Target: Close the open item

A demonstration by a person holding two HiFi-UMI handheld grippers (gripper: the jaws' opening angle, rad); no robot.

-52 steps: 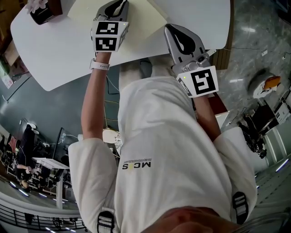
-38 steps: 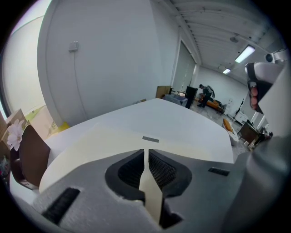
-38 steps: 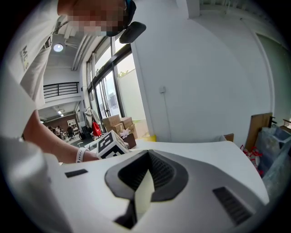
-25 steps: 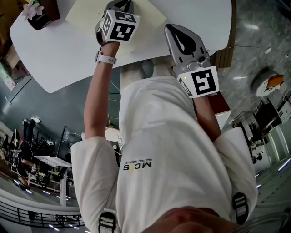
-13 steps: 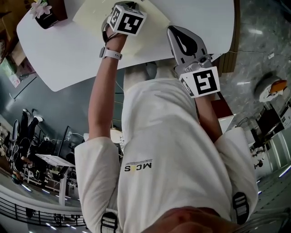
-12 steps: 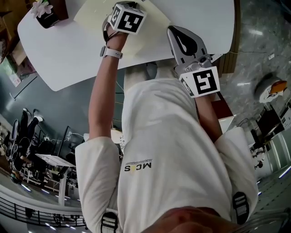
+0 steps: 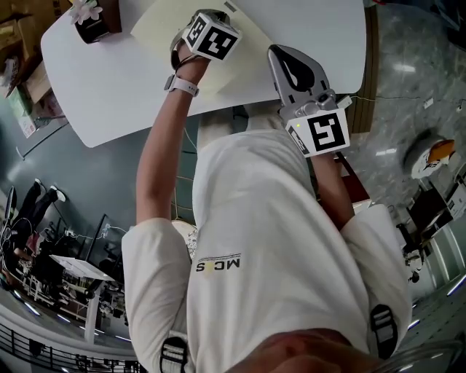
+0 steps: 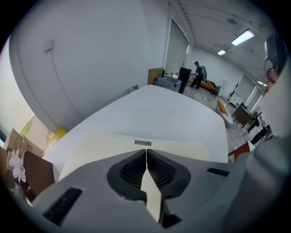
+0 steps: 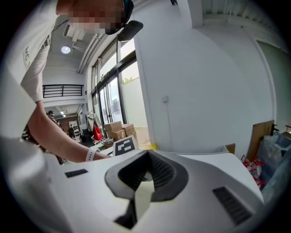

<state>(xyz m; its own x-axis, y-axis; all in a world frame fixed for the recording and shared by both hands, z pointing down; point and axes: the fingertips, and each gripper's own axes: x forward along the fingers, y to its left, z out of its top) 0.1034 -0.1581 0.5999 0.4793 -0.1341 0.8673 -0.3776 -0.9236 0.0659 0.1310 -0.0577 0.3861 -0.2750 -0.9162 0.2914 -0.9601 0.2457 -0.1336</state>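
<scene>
Head view: the left gripper (image 7: pixel 207 29) sits over the flat pale-yellow paper folder (image 7: pixel 156 28) at twelve o'clock on the white oval table (image 7: pixel 109 80). The right gripper (image 7: pixel 284 58) hovers at one o'clock over the near edge. A dark pot with a white flower (image 7: pixel 91 22) stands at eleven.

Left gripper view: its jaws are closing and the pads meet, clenched on nothing. The folder (image 8: pixel 100 145) lies just beyond, at twelve.

Right gripper view: jaw tips together, empty. The left gripper's marker cube (image 9: pixel 125 146) shows at ten o'clock.
</scene>
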